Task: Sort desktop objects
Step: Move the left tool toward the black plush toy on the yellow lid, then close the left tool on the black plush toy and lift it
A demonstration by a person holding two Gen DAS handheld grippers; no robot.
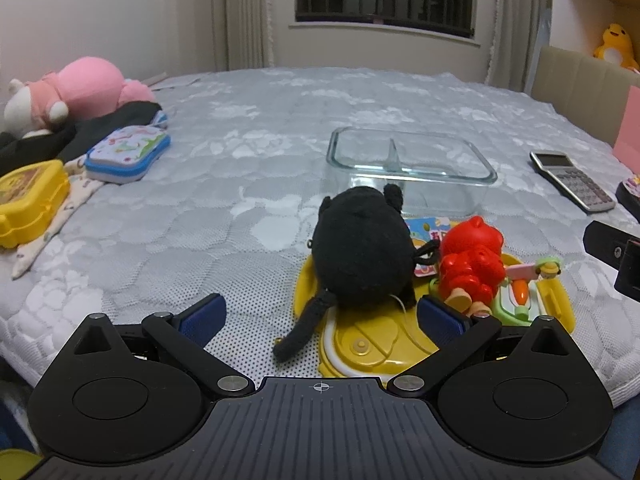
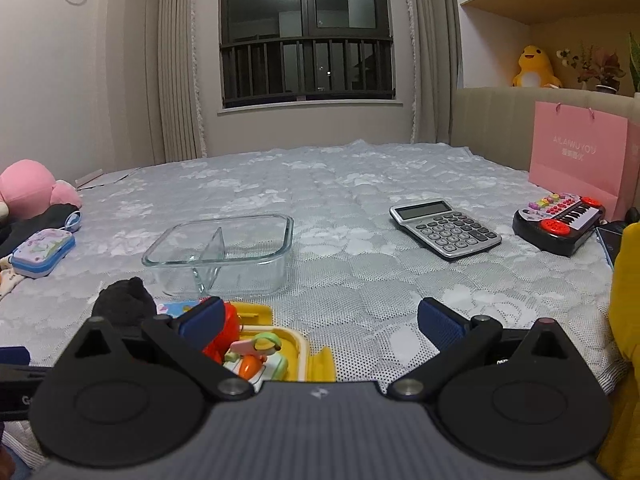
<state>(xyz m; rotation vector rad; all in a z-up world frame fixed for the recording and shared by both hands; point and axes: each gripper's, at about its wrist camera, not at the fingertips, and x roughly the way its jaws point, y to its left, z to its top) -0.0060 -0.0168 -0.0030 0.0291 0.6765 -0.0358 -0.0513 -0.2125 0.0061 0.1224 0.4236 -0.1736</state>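
**Both claws open over the toy pile on the bed**

The black plush cat point(image 1: 362, 248) lies on a yellow toy tray point(image 1: 360, 344) at the near edge of the mattress point(image 1: 240, 152), with a red plastic bear figure point(image 1: 472, 260) touching it at its 3 o'clock. A small pastel toy with an orange carrot point(image 1: 520, 292) sits just beyond the bear, also at 3 o'clock. At 12 o'clock from the cat stands a divided glass container point(image 1: 408, 160), both compartments empty.

The left claw point(image 1: 320, 316) hangs open, jaws spread wide, the cat's tail between them. The right claw point(image 2: 320, 320) is likewise spread and holds nothing; its left finger overlaps the red bear in its view.

Further out: a calculator point(image 2: 446, 228) at 2 o'clock, a toy keyboard point(image 2: 560, 222) and a pink bag point(image 2: 576, 152) beyond it; at 10 o'clock a blue-edged tin point(image 1: 128, 152), a yellow box point(image 1: 30, 200) and a pink plush point(image 1: 80, 88).
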